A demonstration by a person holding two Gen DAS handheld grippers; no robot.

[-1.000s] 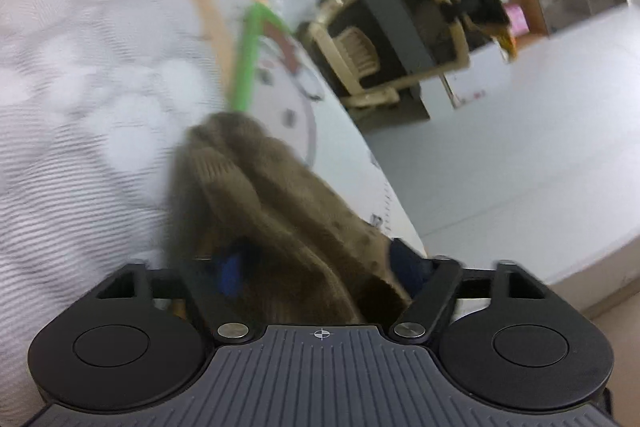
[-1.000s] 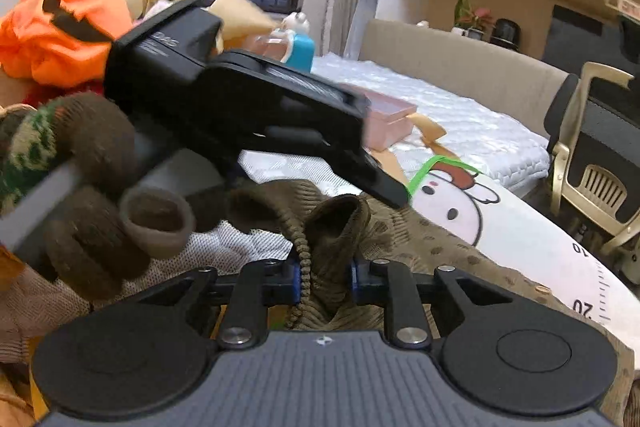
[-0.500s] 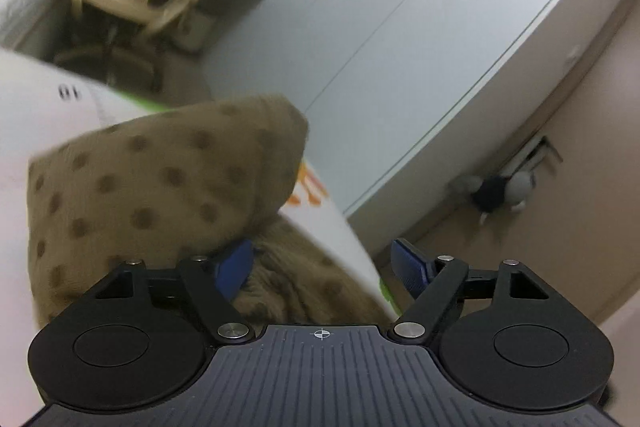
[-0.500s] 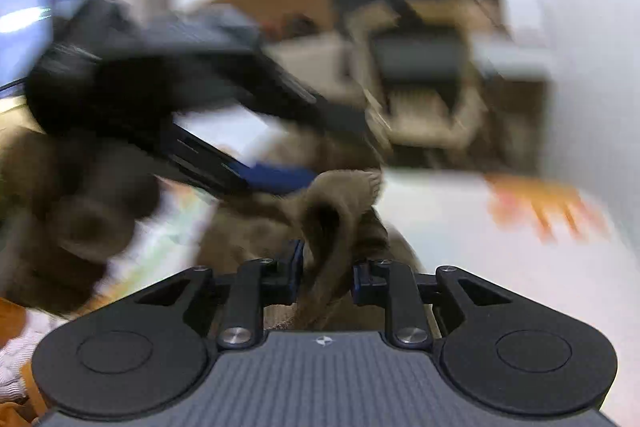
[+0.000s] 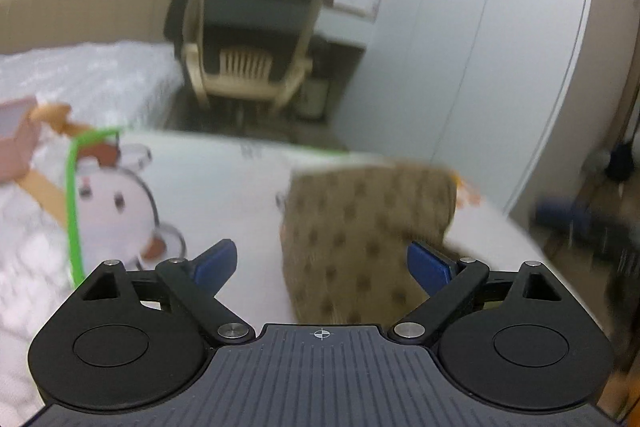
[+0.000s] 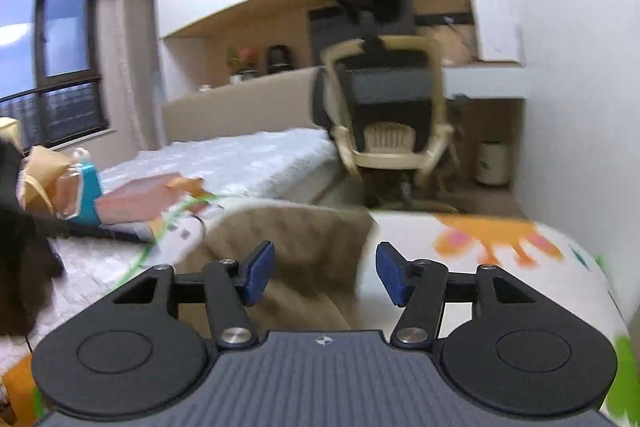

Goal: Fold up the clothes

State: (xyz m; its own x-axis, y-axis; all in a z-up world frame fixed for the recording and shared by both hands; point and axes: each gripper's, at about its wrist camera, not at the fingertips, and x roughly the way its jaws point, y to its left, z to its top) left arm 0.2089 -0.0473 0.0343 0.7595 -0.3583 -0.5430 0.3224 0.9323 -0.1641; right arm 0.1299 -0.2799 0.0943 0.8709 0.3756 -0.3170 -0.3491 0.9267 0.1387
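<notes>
Left wrist view: my left gripper (image 5: 320, 263) stands released, brown garment (image 5: 368, 227) at 12 o'clock. My right gripper (image 6: 325, 273) stands released above it, leaving the fold flat on the mat (image 5: 224, 183).

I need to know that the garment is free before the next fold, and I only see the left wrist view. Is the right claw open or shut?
Observer: The right claw is open, and nothing is pinched between its blue pads.
Operator: Where is the garment relative to it?
Observer: The brown garment lies on the printed mat, ahead of and below the claw, more toward its left finger.
Operator: Is there anything else nearby on that side?
Observer: A teal object sits on the bed to the left, apart from the garment.
</notes>
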